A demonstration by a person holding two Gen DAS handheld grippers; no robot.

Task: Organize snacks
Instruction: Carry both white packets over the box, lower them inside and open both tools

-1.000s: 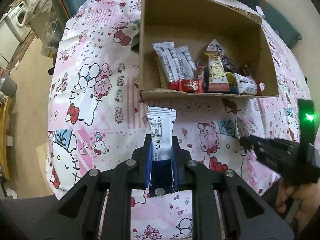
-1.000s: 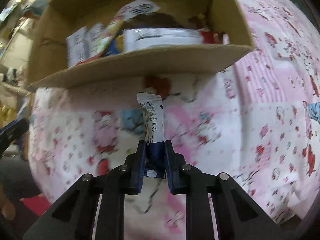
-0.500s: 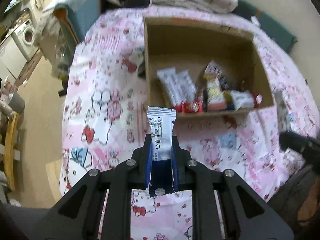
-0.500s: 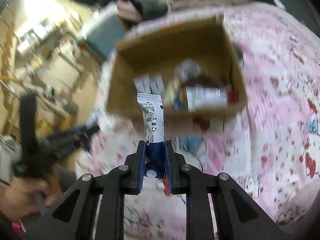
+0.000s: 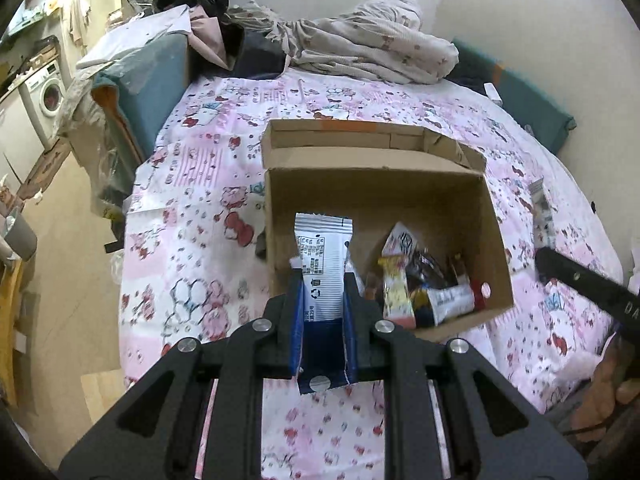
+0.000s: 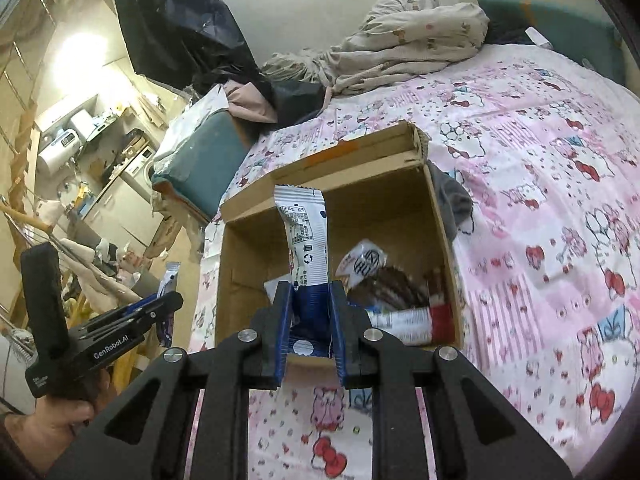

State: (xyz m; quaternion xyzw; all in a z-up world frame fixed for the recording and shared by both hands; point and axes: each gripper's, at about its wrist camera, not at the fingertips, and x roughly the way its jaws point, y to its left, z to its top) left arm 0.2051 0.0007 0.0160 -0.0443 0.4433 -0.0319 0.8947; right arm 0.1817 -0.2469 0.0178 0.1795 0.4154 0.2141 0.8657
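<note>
My left gripper [image 5: 323, 288] is shut on a white and blue snack packet [image 5: 323, 264] and holds it above the near left part of an open cardboard box [image 5: 492, 216]. My right gripper [image 6: 310, 300] is shut on a like packet [image 6: 306, 236] over the box's [image 6: 438, 216] near edge. Several snack packets [image 5: 416, 292] lie in the box's near right corner; they also show in the right wrist view [image 6: 396, 280]. The other gripper shows in each view, at the right edge [image 5: 580, 280] and at the left [image 6: 100, 336].
The box stands on a pink cartoon-print bedspread [image 5: 192, 200]. A heap of crumpled bedding [image 5: 360, 48] lies at the far end by the wall. A teal cushion [image 5: 148, 80] is at the bed's left side. Bare floor [image 5: 60, 280] runs along the left.
Both grippers have risen and pulled back from the bed with their packets. The box has gone from close and near-level to farther below, its inside seen from above.
</note>
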